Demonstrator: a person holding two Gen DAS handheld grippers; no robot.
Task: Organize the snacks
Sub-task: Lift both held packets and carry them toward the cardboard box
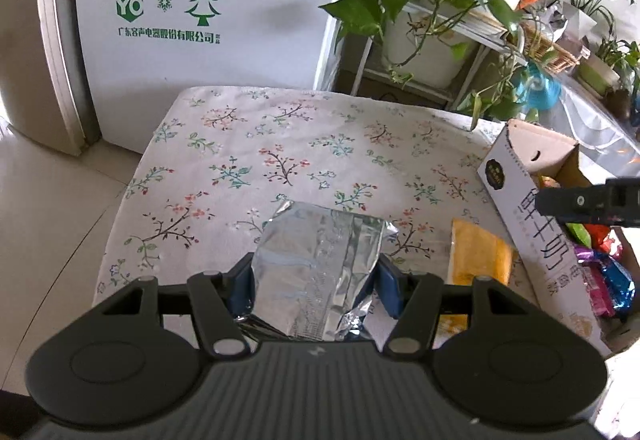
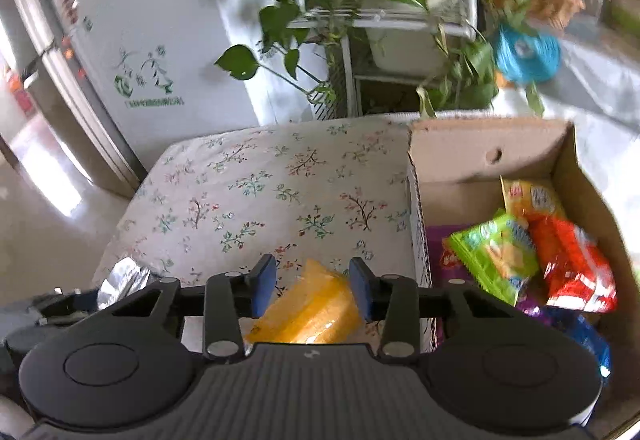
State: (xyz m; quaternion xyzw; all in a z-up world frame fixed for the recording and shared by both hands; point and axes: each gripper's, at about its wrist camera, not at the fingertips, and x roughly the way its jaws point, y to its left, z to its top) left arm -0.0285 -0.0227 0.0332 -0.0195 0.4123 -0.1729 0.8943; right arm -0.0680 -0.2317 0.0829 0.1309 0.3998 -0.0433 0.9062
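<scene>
Left claw (image 1: 316,280) is pinching a shiny silver snack bag (image 1: 320,264) by its two sides, holding it over the flowery counter (image 1: 240,159), to the left of the cardboard box (image 2: 492,155). Right claw (image 2: 312,286) is squeezing a yellow snack pack (image 2: 308,312) between its blue pads (image 2: 262,284), just beside the cardboard box's left wall, where other bright snacks (image 2: 532,256) are already lying inside. Both packs are looking light, soft and crinkly, and the silver one is probably slippery, so holding them gently around the middle seems best so the food inside is not getting crushed.
</scene>
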